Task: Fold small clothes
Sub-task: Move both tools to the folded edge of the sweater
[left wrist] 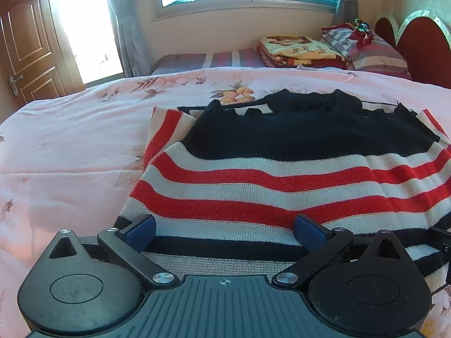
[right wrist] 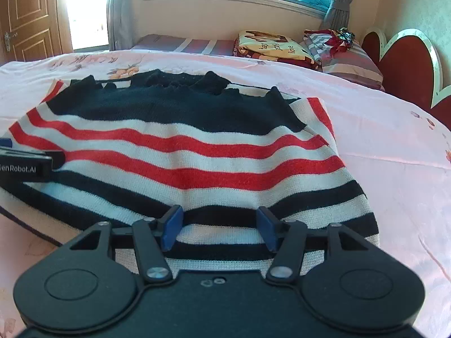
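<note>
Currently, the pink floral bed (left wrist: 70, 146) carries the striped red, white and navy knit sweater (left wrist: 282, 174). Left gripper (left wrist: 225, 229) and right gripper (right wrist: 220, 226) fingers are spread, empty, at its hem. Pinch both layers evenly before lifting.

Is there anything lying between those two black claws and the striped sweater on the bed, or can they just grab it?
Nothing visible is in the way. Both the left gripper and the right gripper are open, right at the near hem of the striped sweater, with knit showing between their fingers. The folded blankets sit far back by the headboard.
</note>
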`<action>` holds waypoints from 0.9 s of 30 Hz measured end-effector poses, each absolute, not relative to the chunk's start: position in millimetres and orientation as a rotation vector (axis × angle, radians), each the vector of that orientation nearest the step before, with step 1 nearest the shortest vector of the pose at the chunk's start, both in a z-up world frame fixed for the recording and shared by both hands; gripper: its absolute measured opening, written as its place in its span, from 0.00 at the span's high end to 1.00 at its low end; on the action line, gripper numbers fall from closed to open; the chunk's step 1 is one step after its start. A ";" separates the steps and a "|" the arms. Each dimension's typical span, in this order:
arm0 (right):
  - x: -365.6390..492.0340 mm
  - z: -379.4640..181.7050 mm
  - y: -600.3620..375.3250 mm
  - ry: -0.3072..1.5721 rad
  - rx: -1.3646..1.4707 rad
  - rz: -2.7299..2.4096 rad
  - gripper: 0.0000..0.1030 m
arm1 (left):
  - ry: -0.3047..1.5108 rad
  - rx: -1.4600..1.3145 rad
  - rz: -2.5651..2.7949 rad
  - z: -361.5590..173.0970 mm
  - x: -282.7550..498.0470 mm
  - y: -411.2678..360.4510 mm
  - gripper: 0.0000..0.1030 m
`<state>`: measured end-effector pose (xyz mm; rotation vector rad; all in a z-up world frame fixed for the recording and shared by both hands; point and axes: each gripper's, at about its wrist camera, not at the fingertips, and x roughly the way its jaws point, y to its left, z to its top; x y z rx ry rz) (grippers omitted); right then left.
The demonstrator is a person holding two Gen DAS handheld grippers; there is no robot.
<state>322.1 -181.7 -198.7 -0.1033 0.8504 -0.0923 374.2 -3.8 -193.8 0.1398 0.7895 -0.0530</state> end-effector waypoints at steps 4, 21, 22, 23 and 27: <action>323.6 -199.1 -185.8 0.846 -0.065 -0.093 0.40 | 0.783 0.128 -0.053 -192.6 369.3 -2.5 0.00; 308.5 -182.3 -187.8 0.803 0.107 0.114 0.44 | 0.800 0.158 -0.069 -194.3 329.7 -4.2 0.00; 309.2 -185.1 -182.6 0.809 0.072 0.107 0.47 | 0.800 0.133 -0.063 -199.7 327.7 -1.2 0.00; 310.5 -188.7 -180.2 0.820 0.036 0.084 0.49 | 0.796 0.104 -0.060 -203.1 325.8 2.8 0.00; 307.7 -197.7 -202.8 0.801 -0.051 0.000 0.53 | 0.811 0.058 -0.060 -205.3 325.2 11.6 0.00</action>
